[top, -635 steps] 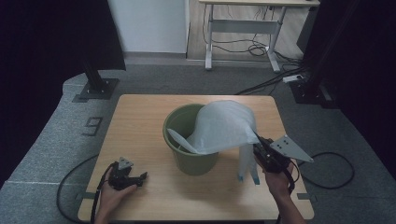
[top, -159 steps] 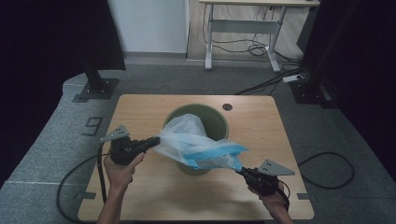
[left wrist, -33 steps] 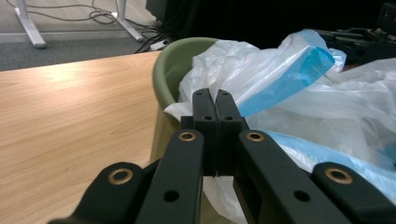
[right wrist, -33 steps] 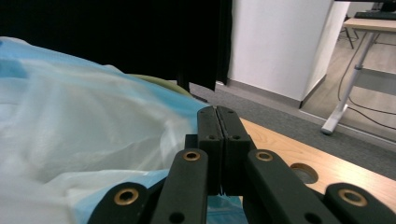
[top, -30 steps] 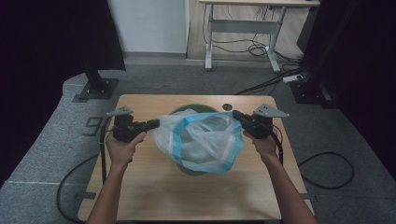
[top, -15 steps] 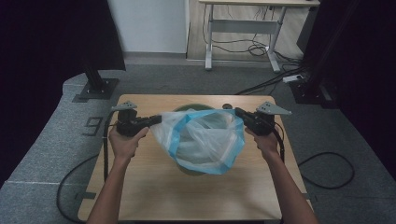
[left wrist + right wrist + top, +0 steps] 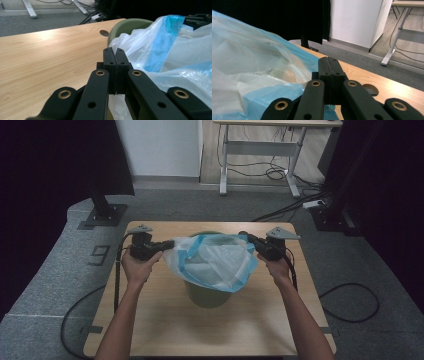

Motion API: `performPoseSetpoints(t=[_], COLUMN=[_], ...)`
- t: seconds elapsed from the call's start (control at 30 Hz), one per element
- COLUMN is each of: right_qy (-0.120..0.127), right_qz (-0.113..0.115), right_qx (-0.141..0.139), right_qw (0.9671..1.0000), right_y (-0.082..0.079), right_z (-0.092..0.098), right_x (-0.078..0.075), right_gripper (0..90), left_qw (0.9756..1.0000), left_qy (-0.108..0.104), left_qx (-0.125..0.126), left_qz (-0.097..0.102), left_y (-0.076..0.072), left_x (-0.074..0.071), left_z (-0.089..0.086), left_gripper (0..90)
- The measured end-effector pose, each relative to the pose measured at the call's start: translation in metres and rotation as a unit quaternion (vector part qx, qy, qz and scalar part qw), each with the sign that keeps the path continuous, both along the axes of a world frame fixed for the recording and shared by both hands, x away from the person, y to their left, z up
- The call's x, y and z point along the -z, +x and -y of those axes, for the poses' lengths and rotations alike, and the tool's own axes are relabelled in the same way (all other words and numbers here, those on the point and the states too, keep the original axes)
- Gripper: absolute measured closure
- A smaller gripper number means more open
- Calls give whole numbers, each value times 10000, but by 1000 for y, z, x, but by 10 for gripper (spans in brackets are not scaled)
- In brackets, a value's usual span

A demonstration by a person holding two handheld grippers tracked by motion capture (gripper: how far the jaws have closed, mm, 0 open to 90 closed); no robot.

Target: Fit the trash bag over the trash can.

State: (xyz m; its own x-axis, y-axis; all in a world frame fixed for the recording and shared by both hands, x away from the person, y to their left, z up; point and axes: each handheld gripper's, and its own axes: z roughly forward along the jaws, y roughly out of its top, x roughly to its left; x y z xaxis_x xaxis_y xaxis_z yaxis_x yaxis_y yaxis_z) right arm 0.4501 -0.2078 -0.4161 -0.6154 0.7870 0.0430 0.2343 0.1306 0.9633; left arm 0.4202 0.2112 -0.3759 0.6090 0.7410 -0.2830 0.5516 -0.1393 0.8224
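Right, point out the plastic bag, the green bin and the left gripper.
plastic bag (image 7: 216, 262): high view, on the white film stretched across its open mouth.
green bin (image 7: 207, 296): high view, on its front wall below the bag.
left gripper (image 7: 165, 244): high view, at its closed jaw tips on the bag's edge.

bag spans bin mouth, blocks entry | table near edge open

Wooden table, one green bin standing on it.

The light wood top lay under both my hands, and the bin stood on it between my left gripper and my right gripper, just beyond their tips. A round cable hole sat in the top ahead of my left gripper, near the bin's rim. The table stood on grey carpet.
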Motion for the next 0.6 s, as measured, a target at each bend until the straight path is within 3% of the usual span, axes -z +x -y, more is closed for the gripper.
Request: performPoseSetpoints(t=[0.6], right_qy=[-294], right_qz=[-236], right_qx=[-101], right_qw=[9992], right_y=[8], right_z=[-25], right_x=[12], right_gripper=[889], left_qw=[9992], left_qy=[5], left_qx=[-228], left_qz=[-325], left_y=[8], left_x=[23], left_z=[-10], left_gripper=[897])
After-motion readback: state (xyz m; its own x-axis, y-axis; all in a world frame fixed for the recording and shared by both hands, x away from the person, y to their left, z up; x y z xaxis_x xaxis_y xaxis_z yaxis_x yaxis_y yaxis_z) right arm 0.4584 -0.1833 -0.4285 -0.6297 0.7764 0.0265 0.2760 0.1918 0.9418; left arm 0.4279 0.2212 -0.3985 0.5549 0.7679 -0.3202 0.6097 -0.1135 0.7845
